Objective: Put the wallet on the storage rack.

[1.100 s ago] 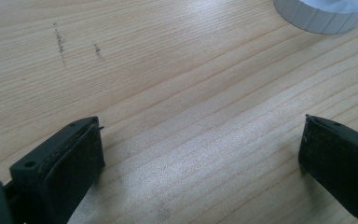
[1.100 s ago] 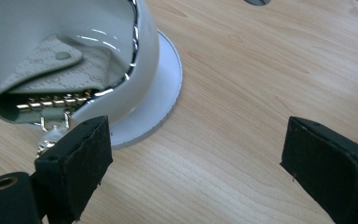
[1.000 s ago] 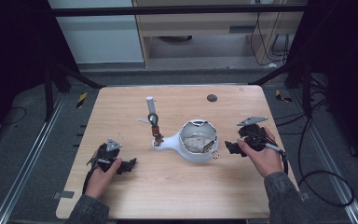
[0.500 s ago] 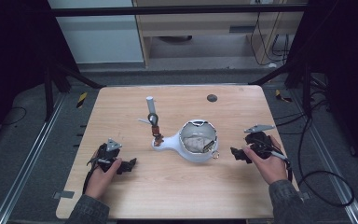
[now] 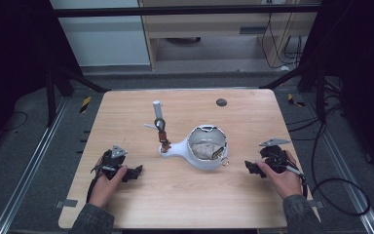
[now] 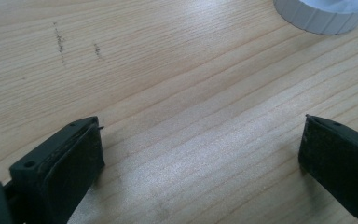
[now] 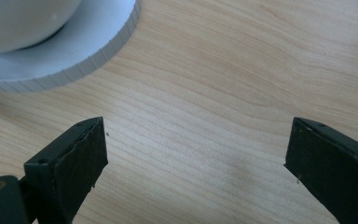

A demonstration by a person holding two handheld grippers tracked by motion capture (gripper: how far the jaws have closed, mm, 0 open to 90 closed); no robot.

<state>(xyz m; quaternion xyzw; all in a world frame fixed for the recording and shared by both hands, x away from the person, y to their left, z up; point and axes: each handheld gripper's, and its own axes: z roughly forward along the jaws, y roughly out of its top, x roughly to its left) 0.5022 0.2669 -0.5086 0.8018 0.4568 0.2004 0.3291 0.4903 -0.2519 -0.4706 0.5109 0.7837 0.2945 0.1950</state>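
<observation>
A white round bowl-shaped object (image 5: 207, 148) with a ribbed base sits mid-table, something grey and crumpled inside it. A thin upright post (image 5: 159, 122) with a white tip rises from its left extension. My left gripper (image 5: 135, 171) rests low on the table at the front left, open, with bare wood between its jaws (image 6: 200, 140). The white ribbed base (image 6: 321, 16) lies ahead of it. To the right of the bowl is my right gripper (image 5: 250, 166), open and holding nothing (image 7: 196, 140). The base's edge (image 7: 74, 51) is just ahead, apart from it.
A small dark disc (image 5: 221, 102) lies near the wooden table's (image 5: 185, 204) far edge. Black frame posts stand off both back corners, and cables trail on the floor at the right. Bare wood stretches between the two grippers.
My right gripper has drawn back from the white bowl, toward the person and slightly right. The left gripper and the bowl have stayed put.
</observation>
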